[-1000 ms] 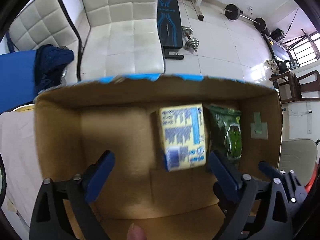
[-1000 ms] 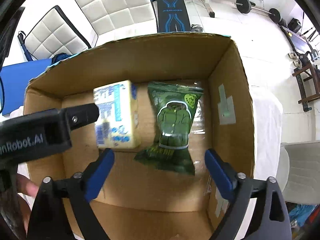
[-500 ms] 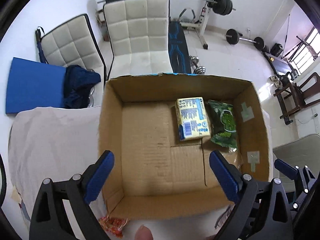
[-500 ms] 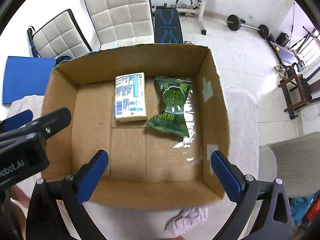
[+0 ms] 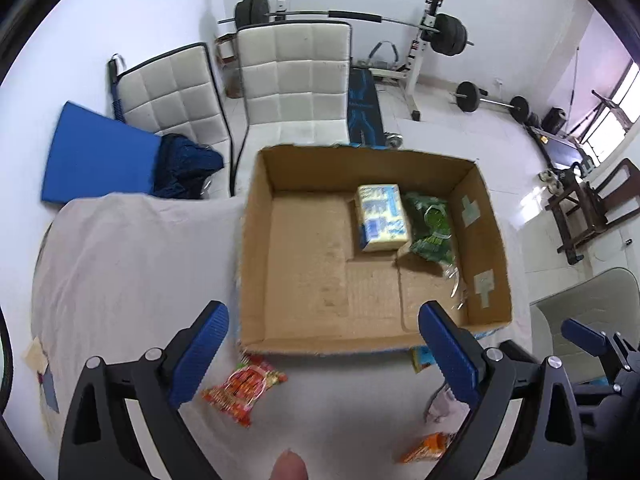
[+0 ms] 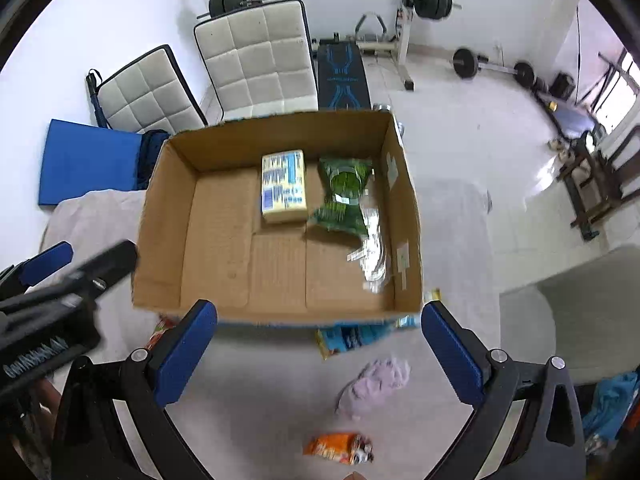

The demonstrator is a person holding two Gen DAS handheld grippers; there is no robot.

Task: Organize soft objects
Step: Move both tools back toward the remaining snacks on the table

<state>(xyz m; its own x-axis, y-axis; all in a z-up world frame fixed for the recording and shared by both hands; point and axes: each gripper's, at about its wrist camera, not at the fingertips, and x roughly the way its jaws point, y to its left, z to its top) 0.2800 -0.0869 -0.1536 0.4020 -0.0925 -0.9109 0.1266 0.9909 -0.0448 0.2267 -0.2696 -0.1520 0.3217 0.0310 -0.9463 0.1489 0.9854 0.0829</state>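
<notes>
You have pulled both grippers up and back out of the cardboard box (image 5: 492, 240) over the last second, and the yellow pack (image 5: 382, 218) that hung between the left fingers a second ago now lies flat on the box floor, just beside the green packet (image 5: 430, 226) near the far right corner. The left gripper (image 5: 322, 354) is empty with its fingers spread wide; the right gripper (image 6: 320, 354) is likewise wide apart and holds nothing. So one more soft thing counts as stowed, and both hands are free.

What is left sits on the cloth-covered tabletop (image 5: 120, 264) in front of the box: a red snack packet (image 5: 244, 388) just below the left fingers, a pale purple cloth (image 6: 374, 386) and an orange packet (image 6: 338, 448) between the right fingers, and a blue-and-yellow packet (image 6: 348, 338) tucked against the box's near wall. Your next pick looks like the red packet for the left hand and the purple cloth for the right.
</notes>
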